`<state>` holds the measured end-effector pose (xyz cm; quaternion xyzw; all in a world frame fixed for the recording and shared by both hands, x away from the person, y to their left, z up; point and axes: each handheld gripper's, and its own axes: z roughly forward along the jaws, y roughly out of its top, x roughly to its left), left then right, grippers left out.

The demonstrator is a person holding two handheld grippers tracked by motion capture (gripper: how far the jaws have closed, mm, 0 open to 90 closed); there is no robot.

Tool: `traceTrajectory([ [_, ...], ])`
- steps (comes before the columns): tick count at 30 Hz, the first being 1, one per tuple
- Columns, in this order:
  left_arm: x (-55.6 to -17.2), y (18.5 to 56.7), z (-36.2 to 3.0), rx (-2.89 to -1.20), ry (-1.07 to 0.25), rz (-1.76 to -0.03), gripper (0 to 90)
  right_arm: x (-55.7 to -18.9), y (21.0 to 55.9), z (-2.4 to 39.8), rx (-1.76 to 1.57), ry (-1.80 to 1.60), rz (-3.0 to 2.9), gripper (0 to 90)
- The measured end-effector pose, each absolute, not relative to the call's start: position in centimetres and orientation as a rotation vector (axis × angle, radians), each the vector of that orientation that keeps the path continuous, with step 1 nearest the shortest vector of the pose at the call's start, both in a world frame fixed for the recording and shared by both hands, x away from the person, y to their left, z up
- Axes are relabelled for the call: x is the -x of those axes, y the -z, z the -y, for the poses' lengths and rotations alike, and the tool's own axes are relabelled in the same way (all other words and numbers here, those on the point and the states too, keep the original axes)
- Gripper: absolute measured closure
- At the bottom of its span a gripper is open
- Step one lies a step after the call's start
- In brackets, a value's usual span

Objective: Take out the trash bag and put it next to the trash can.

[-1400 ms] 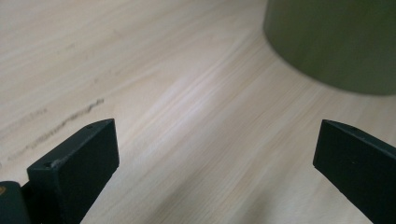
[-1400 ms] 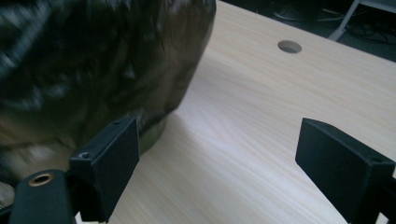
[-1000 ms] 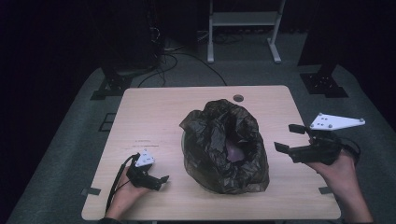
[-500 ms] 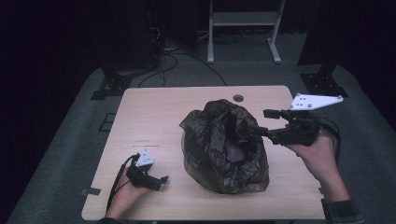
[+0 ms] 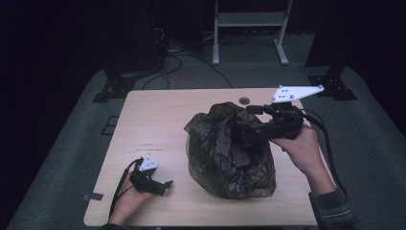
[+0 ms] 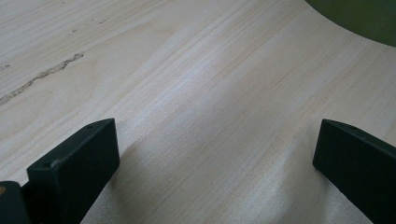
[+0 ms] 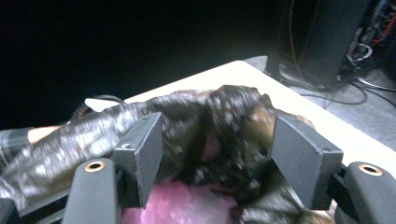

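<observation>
High view: a crumpled black plastic bag point(image 5: 230, 151) is lying at the middle of the light wooden table point(image 5: 158, 120), its long axis running from the far edge toward the person; the right gripper point(image 5: 249, 125) is reaching in from the bag's right side and is pointing leftward over the bag's upper folds, so the right hand point(image 5: 299, 146) is plainly the nearer one; the left gripper point(image 5: 165, 184) is resting low on the table near the front left corner, well apart from the bag, which is lying to its right. Left gripper view: the two black jaws are standing wide apart over bare wood, nothing between them; a dark curved edge, probably of the bag, is showing at the upper right corner. Right gripper view: the jaws have just been closing but are standing apart, with folds of the bag bunched between them and something pink point(image 7: 187, 205) showing beneath the film; whether the pads are already pressing on the plastic is hard to tell, though a gap is appearing on each side, so the bite is judged not yet made.
</observation>
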<state>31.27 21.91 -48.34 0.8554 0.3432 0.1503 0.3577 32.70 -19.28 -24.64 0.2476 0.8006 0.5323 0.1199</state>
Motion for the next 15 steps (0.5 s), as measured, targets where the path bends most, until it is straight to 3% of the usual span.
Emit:
traceTrajectory([
  [9, -31.3, 48.3, -21.9, -2.208, -0.388, -0.886, 0.0, -34.0, 24.8, 17.1, -0.705, -1.569, -2.367, 33.2],
  [12, -31.3, 48.3, -21.9, -2.208, -0.388, -0.886, 0.0, -34.5, 25.3, 16.2, -0.699, -1.568, -2.391, 38.9],
  [15, -31.3, 48.3, -21.9, -2.207, -0.388, -0.887, 0.0, -34.7, 25.7, 15.6, -0.675, -1.548, -2.41, 58.6],
])
